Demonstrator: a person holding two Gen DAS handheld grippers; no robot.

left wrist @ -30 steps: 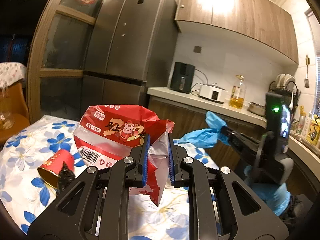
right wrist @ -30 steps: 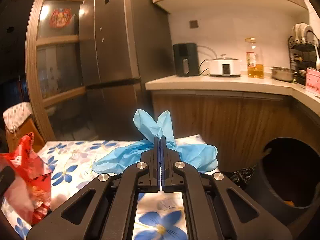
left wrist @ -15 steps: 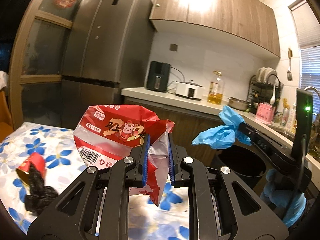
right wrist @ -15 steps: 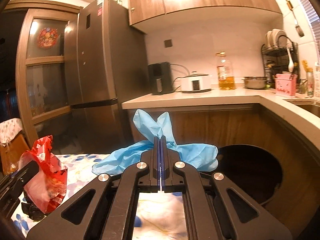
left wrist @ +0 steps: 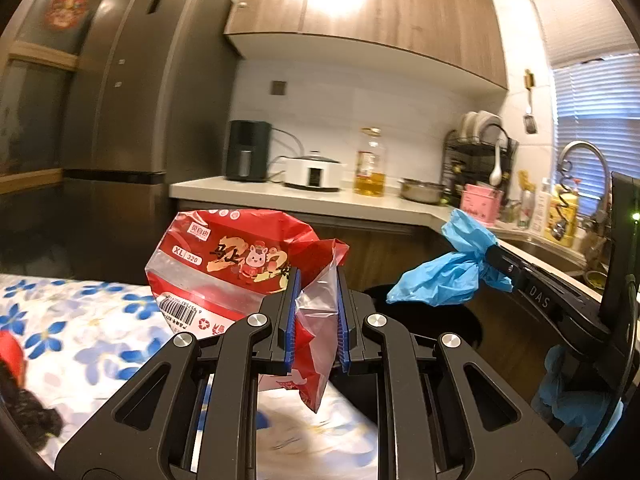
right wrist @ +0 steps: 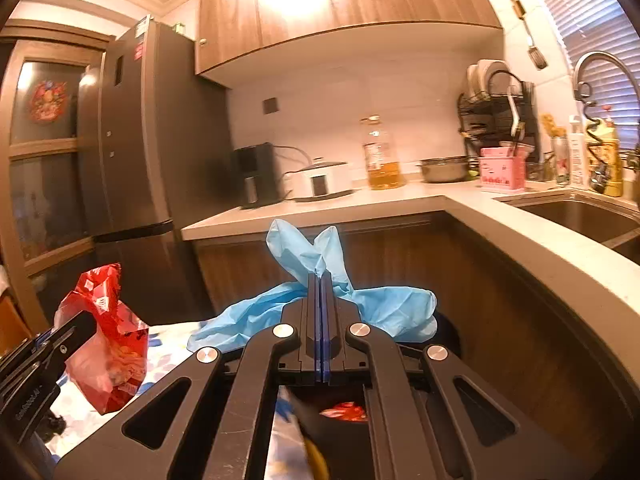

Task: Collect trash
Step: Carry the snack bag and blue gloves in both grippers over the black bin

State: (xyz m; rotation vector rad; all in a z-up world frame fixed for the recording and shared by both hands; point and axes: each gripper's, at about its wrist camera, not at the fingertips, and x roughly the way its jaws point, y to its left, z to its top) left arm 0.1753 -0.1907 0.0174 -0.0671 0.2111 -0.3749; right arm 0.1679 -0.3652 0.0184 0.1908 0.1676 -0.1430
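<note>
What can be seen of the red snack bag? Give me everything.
The red snack bag is a crumpled plastic packet: glossy red print with a cartoon animal, an XL label, a clear window, and a barcode near its lower edge. It looks empty and torn open. The left gripper is shut on its crinkled right end, holding it in the air above the floral tablecloth. Nothing else touches it.

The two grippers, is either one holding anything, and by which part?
Left gripper pinches the red plastic snack bag by its crumpled clear-and-red edge. Right gripper is shut on the crumpled blue disposable glove, near its bunched middle.
</note>
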